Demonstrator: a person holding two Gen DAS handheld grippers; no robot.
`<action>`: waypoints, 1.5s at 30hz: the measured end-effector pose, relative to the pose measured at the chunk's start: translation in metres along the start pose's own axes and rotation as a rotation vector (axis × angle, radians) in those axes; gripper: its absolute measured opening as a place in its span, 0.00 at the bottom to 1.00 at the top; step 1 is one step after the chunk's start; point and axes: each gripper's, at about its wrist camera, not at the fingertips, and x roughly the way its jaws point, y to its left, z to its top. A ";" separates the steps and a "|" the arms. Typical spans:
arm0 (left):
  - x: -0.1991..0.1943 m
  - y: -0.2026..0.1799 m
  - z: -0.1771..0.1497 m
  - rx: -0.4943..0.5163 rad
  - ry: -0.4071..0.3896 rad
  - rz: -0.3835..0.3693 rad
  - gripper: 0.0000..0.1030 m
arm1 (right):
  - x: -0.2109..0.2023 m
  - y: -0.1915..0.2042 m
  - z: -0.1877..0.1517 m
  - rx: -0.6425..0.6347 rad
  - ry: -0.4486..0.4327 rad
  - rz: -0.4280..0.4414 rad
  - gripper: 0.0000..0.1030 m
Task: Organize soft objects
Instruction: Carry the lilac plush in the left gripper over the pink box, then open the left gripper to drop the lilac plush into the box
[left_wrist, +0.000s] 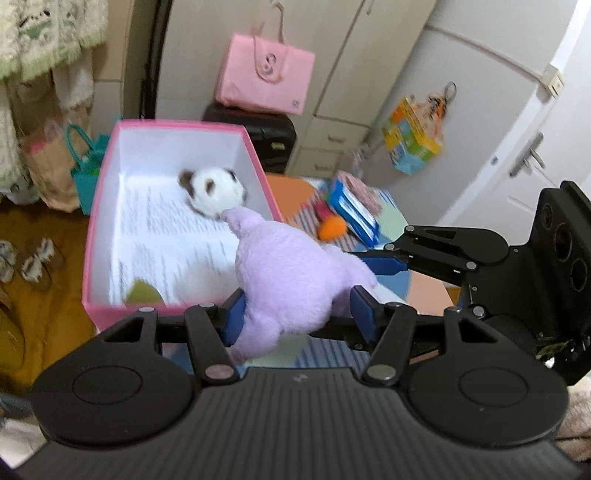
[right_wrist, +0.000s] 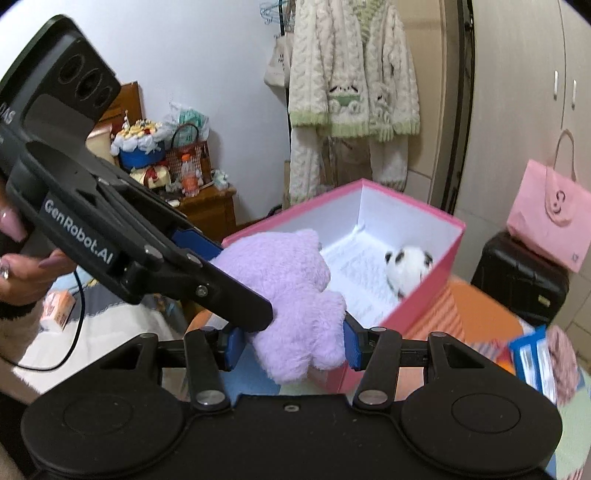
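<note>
Two grippers share the purple plush (left_wrist: 291, 280): your left gripper (left_wrist: 295, 314) pinches its lower body, and your right gripper (right_wrist: 293, 345) seems to clamp another part, though fur hides the contact. You hold it just at the near rim of the pink box (left_wrist: 101, 192), ready to go in. Inside the box a white plush (left_wrist: 214, 190) lies toward the far wall, leaving room. Beside the box, an orange toy (left_wrist: 332, 227) and blue packet (left_wrist: 352, 210) wait.
</note>
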 end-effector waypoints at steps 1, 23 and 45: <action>0.001 0.005 0.006 -0.003 -0.014 0.006 0.56 | 0.004 -0.003 0.004 -0.009 -0.011 -0.002 0.56; 0.116 0.089 0.108 0.053 0.099 0.266 0.48 | 0.171 -0.096 0.068 0.099 0.157 0.031 0.55; 0.158 0.126 0.128 -0.041 0.147 0.284 0.45 | 0.241 -0.131 0.081 0.211 0.329 0.033 0.55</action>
